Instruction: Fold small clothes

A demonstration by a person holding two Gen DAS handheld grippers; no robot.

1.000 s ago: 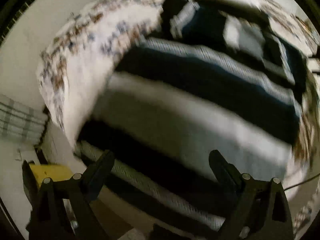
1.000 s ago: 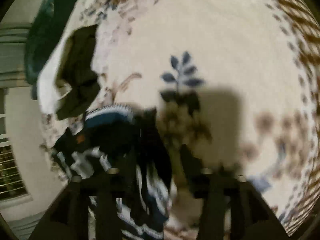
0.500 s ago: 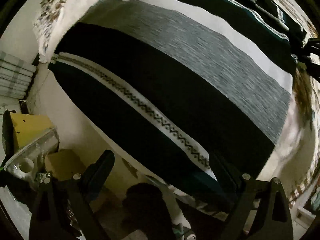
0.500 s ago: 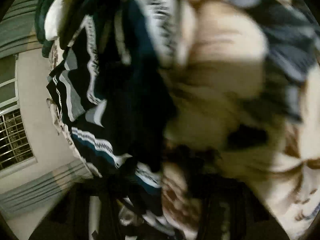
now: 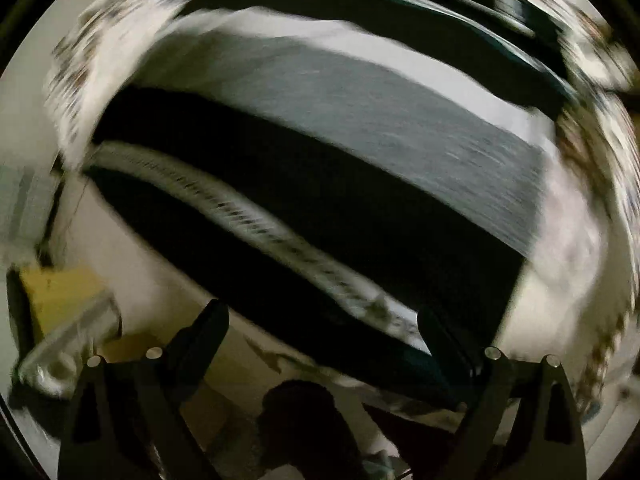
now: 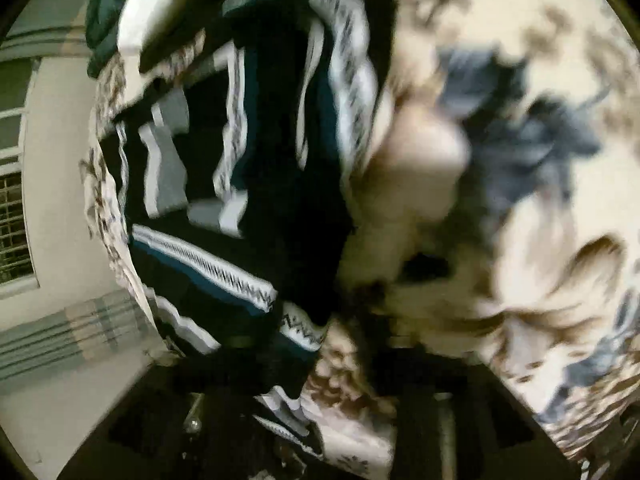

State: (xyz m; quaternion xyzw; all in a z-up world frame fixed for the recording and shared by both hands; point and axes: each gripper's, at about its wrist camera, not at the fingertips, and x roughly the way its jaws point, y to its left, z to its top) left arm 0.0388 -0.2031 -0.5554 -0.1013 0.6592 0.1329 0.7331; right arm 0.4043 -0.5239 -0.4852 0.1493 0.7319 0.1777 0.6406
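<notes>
While both views are smeared by motion, the item in hand reads as one small knitted garment: a striped sweater (image 5: 360, 168) in black, grey and white bands with a narrow zigzag-patterned strip, lying spread on a bed whose floral bedspread (image 5: 568, 240) shows cream with brown and blue sprigs. Left tool (image 5: 322, 332): fingers wide apart, nothing between them, hovering just beside the sweater's near edge, which overhangs the side of the bed. Right tool (image 6: 320, 384): dark and blurred at the foot of its view; whether it is parted or clamped cannot be told, though the bunched end of the same striped sweater (image 6: 240, 184) lies directly at its tips, gathered in vertical folds upon the floral bedspread (image 6: 540, 240). Step in hand, as a judgement: the garment is laid out or being drawn flat, and no fold is yet made. Next move calls for the left tool to close on the near hem or a corner while the right end is straightened, then to carry one edge across to the other. Beyond the bed: a yellowish box (image 5: 60, 296) low at the left, and a barred window (image 6: 16, 220). Brands, labels, writing: none legible in either view.
</notes>
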